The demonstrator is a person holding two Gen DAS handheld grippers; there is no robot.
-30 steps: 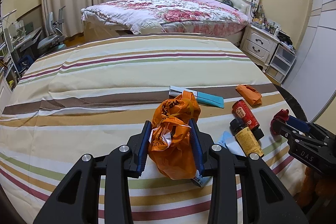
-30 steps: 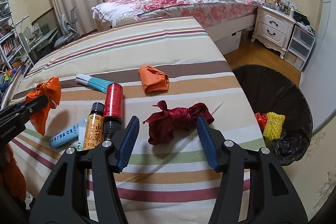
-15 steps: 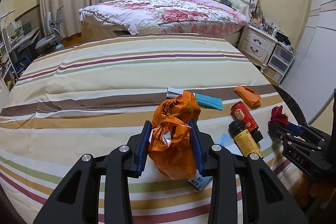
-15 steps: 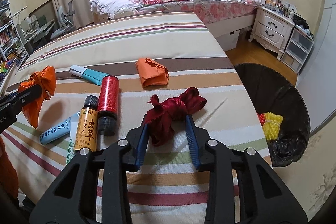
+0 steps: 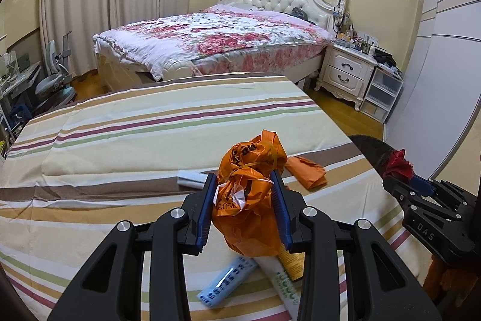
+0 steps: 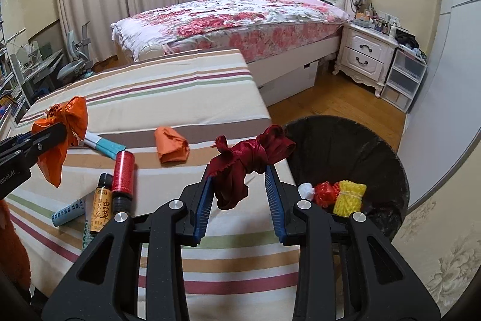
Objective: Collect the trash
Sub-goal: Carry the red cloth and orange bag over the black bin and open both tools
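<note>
My left gripper (image 5: 244, 194) is shut on a knotted orange plastic bag (image 5: 251, 200) and holds it above the striped bedspread (image 5: 150, 122). It also shows in the right wrist view (image 6: 64, 134). My right gripper (image 6: 239, 185) is shut on a knotted dark red cloth (image 6: 249, 160), lifted near the bed's right edge, beside the black-lined trash bin (image 6: 360, 152). In the left wrist view the red cloth (image 5: 398, 163) shows at the right gripper's tip, in front of the bin (image 5: 368, 146).
On the bedspread lie a folded orange bag (image 6: 171, 145), a red can (image 6: 123, 172), a brown bottle (image 6: 100, 208), a teal-and-white tube (image 6: 103, 145) and a blue tube (image 6: 67, 212). The bin holds red and yellow foam nets (image 6: 342, 196). A nightstand (image 6: 365, 56) stands beyond.
My right gripper closed on the red cloth and lifted it toward the bin. My left gripper rose and moved right with the orange bag.
</note>
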